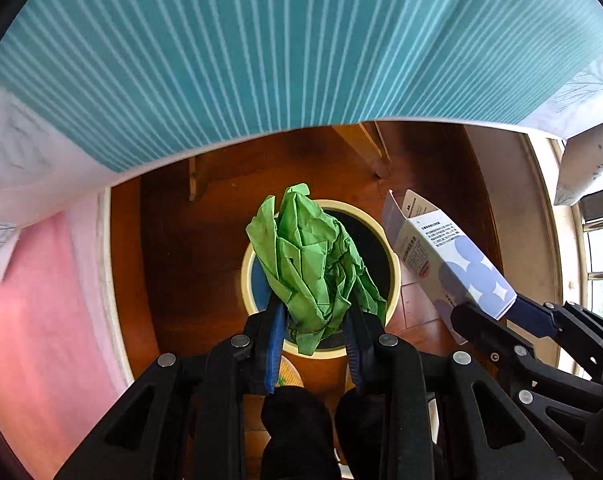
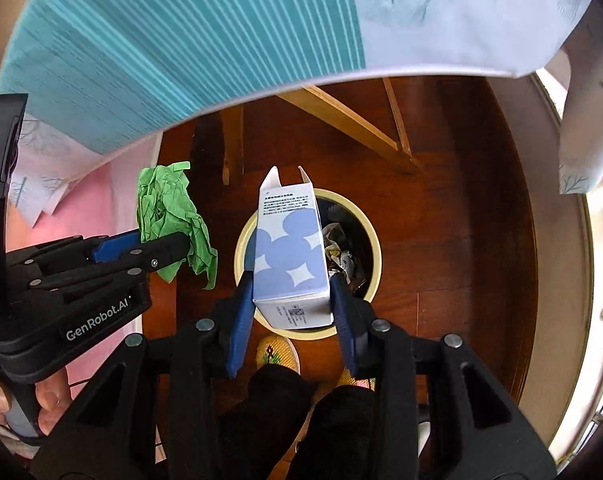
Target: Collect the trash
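Observation:
My left gripper (image 1: 315, 312) is shut on a crumpled green paper (image 1: 313, 256), held above a round cream-rimmed trash bin (image 1: 395, 256) on the wooden floor. My right gripper (image 2: 291, 292) is shut on a white carton with blue shapes (image 2: 289, 256), its top flaps open, hanging over the same trash bin (image 2: 375, 248), which holds some crumpled wrappers (image 2: 341, 256). In the right wrist view the left gripper (image 2: 169, 246) with the green paper (image 2: 169, 212) is to the left of the bin. In the left wrist view the carton (image 1: 453, 260) and right gripper (image 1: 489, 316) are at right.
A table edge with a teal striped cloth (image 1: 221, 60) overhangs the far side. Wooden table legs (image 2: 353, 120) stand beyond the bin. A pink surface (image 1: 41, 300) lies at left, a window (image 1: 601, 264) at right. A person's dark trouser legs (image 2: 285, 420) and patterned slippers (image 2: 277, 354) are below.

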Available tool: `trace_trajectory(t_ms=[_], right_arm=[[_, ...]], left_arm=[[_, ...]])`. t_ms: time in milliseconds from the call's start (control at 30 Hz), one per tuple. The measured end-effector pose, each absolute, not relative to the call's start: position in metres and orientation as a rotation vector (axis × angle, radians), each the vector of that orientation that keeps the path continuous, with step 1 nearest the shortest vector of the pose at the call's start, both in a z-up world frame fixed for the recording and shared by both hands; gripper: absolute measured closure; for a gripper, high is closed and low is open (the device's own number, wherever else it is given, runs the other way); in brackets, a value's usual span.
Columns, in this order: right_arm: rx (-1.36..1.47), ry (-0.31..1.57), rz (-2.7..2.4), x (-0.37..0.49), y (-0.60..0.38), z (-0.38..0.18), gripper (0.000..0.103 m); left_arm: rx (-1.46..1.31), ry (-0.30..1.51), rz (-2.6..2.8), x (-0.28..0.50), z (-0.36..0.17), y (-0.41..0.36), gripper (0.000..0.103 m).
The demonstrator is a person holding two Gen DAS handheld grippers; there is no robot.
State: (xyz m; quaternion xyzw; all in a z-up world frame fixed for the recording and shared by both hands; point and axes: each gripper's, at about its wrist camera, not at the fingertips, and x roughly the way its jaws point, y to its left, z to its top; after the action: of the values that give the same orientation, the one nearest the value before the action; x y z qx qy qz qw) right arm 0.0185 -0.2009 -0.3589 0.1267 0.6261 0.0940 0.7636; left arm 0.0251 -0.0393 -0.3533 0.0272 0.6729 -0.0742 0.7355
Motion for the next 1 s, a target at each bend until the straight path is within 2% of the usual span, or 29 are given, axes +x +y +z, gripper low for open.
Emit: trace_trajectory(t_ms=[167, 233, 300, 333, 400, 500, 567, 1000], right_arm=[[0.289, 1.368, 0.193, 0.033, -0.2, -0.393, 0.069], [0.308, 1.373, 0.2, 0.038, -0.199, -0.406, 0.069], [0.322, 1.384, 0.199, 0.043, -0.196, -0.419, 0.068], [0.322, 1.389, 0.194, 0.046, -0.196, -0.425, 0.068], [0.312, 1.399, 0.179, 0.046, -0.195, -0.436, 0.067], [0.297, 1.409, 0.143, 0.047, -0.194, -0.449, 0.05], [0.275, 1.408, 0.126, 0.047, -0.191, -0.454, 0.048], [0.261, 1.368, 0.125, 0.036, -0.185, -0.43, 0.047]], left_arm=[[0.063, 1.485, -0.198, 0.031, -0.386, -0.041, 0.077], [0.062, 1.496, -0.206, 0.034, -0.398, -0.043, 0.073], [0.055, 1.514, -0.215, 0.036, -0.408, -0.041, 0.061], [0.055, 1.519, -0.214, 0.037, -0.415, -0.04, 0.058], [0.074, 1.524, -0.184, 0.037, -0.427, -0.034, 0.042], [0.062, 1.536, -0.147, 0.039, -0.439, -0.019, 0.027], [0.035, 1.541, -0.145, 0.041, -0.444, -0.008, 0.019], [0.032, 1.475, -0.129, 0.026, -0.422, 0.01, 0.019]])
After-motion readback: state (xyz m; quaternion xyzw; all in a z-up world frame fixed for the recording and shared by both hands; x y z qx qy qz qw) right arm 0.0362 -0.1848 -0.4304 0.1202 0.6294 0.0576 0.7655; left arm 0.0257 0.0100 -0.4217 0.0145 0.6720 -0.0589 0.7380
